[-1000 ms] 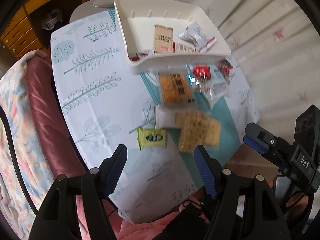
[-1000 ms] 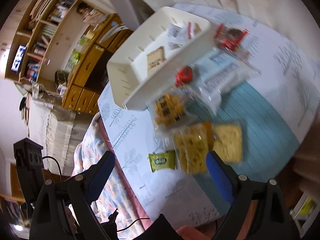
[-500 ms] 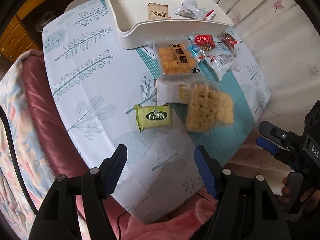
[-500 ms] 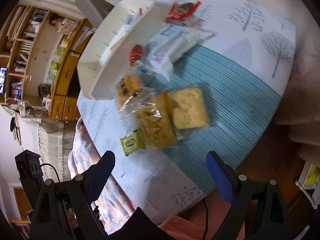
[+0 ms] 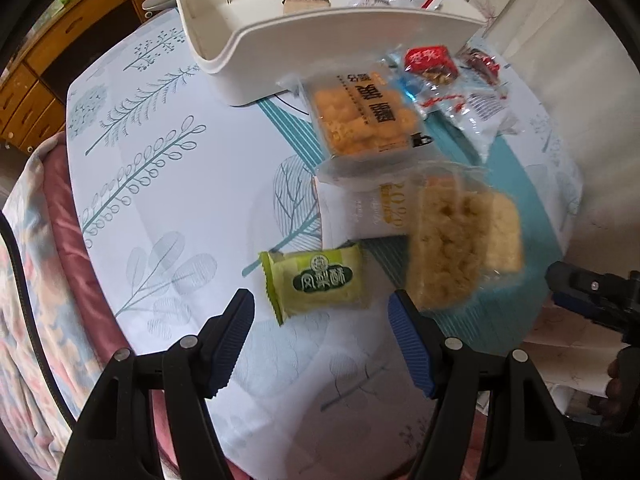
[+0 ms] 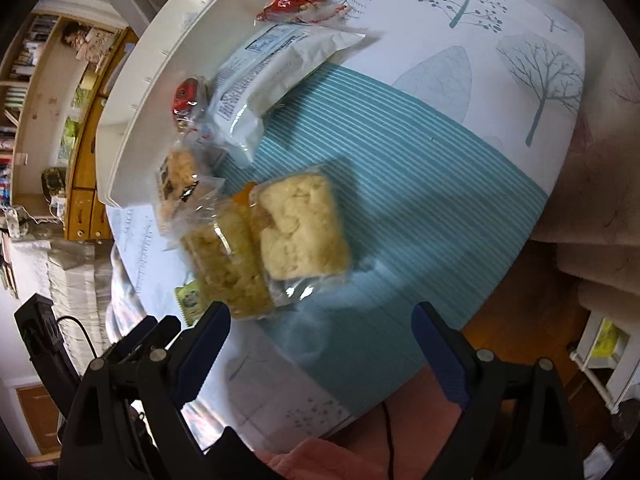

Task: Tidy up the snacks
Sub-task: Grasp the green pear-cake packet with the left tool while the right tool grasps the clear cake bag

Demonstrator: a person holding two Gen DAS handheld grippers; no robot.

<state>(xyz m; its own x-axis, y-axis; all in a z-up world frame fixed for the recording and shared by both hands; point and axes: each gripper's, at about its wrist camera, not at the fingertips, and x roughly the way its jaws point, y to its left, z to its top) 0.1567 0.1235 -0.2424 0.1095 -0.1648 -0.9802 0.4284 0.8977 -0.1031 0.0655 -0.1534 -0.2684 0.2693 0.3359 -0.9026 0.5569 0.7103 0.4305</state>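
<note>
A green snack packet [image 5: 318, 282] lies on the tablecloth just ahead of my open, empty left gripper [image 5: 320, 312]. Right of it lie a clear pack of pale crispy cakes [image 5: 460, 240], a white packet [image 5: 360, 208] and a pack of orange puffs [image 5: 364, 118]. A white tray [image 5: 320, 28] at the back holds a few small snacks. My right gripper [image 6: 320, 324] is open and empty, close over the crispy cake pack [image 6: 296, 226]. The green packet [image 6: 188, 298] peeks out at its left.
Red-wrapped sweets [image 5: 430, 60] and a long white packet [image 6: 276, 76] lie beside the tray [image 6: 148, 92]. The round table's edge [image 6: 500, 272] drops to a wooden floor. A pink blanket [image 5: 28, 240] lies left. Wooden drawers [image 5: 52, 60] stand behind.
Both grippers have come down and closer to the snacks; the green packet and the crispy cake pack now loom much larger. Both stay open.
</note>
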